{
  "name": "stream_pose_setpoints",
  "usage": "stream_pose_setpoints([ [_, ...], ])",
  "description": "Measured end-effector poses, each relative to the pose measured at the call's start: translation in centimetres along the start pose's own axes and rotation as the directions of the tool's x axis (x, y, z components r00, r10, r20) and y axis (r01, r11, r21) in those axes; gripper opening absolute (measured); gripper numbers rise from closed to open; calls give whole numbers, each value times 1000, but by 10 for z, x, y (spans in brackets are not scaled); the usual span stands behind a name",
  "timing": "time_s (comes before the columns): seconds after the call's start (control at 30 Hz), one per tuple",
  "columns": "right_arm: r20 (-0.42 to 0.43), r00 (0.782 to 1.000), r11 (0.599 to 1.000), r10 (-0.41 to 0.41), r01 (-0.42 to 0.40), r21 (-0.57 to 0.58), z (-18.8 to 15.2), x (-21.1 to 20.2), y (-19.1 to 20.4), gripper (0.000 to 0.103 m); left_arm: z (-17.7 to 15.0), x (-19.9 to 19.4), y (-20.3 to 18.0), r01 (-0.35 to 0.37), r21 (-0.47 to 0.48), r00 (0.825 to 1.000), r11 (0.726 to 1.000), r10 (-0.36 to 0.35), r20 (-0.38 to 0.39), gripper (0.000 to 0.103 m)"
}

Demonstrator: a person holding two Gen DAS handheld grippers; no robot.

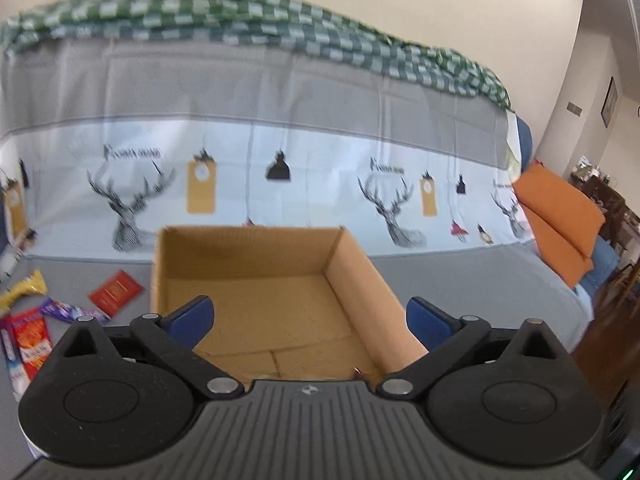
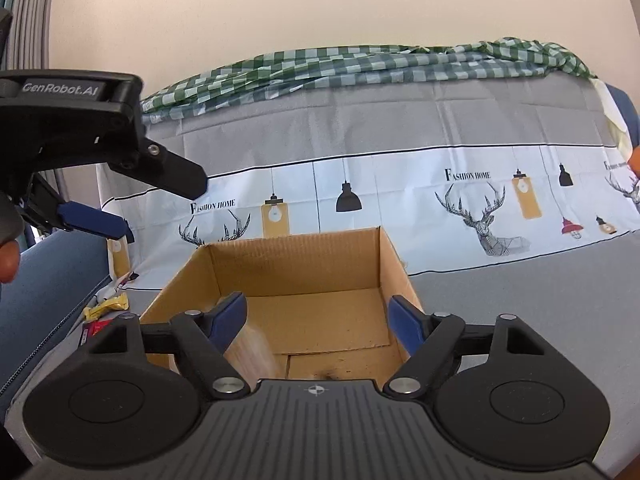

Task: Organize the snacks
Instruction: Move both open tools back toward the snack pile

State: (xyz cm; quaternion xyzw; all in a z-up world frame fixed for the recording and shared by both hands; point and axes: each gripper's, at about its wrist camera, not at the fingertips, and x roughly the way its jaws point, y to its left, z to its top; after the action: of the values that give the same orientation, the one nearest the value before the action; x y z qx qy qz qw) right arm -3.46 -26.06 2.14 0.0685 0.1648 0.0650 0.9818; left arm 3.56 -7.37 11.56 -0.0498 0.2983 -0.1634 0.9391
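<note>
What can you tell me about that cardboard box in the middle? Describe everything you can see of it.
The cardboard box is plain brown corrugated card, open at the top with no flaps showing, its four walls upright. It sits on a grey cloth, in front of a sheet printed with deer. The floor is flat card with a seam across it and a few dark specks. A blurred, pale tan thing shows inside at the near left corner; what it is I cannot tell. Loose snack packets lie outside, to its left. Both tongs hover open at its near edge.

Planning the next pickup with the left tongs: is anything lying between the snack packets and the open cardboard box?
Nothing visible blocks it. The snack packets lie on grey cover beside the cardboard box, only its side wall between. The left tongs are open and empty.
</note>
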Motion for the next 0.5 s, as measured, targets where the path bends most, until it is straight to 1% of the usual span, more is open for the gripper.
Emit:
stream_pose_setpoints([
  [0.07, -2, 1000, 1000, -5, 5, -2, 0, 0, 1, 79, -10, -7, 6, -9, 29, 1000, 1000, 9, 13, 102],
  [0.13, -4, 1000, 1000, -7, 7, -5, 0, 1, 1, 79, -22, -14, 19, -10, 32, 1000, 999, 10, 0, 96],
  [0.2, -5, 1000, 1000, -9, 9, -10, 0, 0, 2, 79, -36, -20, 39, -4, 19, 999, 1000, 5, -34, 83],
  [0.23, -6, 1000, 1000, -10, 10, -12, 0, 0, 3, 79, -42, -23, 51, -3, 7, 999, 1000, 4, -54, 79],
  [0.3, -8, 1000, 1000, -11, 10, -14, 0, 1, 3, 79, -57, -28, 78, -12, -16, 997, 1000, 11, -79, 54],
  [0.33, -11, 1000, 1000, -11, 11, -13, 0, 1, 3, 79, -65, -30, 92, -30, -17, 996, 999, 29, -90, 49],
  [0.4, -17, 1000, 1000, -12, 12, -15, 0, 2, 3, 79, -77, -33, 122, -74, -14, 991, 997, 72, -112, 30],
  [0.47, -26, 1000, 1000, -15, 15, -17, 0, 3, 5, 78, -82, -36, 153, -115, -2, 986, 993, 114, -122, 26],
  [0.5, -31, 999, 1000, -15, 14, -19, 0, 4, 5, 75, -81, -37, 169, -136, -2, 984, 991, 135, -119, 26],
])
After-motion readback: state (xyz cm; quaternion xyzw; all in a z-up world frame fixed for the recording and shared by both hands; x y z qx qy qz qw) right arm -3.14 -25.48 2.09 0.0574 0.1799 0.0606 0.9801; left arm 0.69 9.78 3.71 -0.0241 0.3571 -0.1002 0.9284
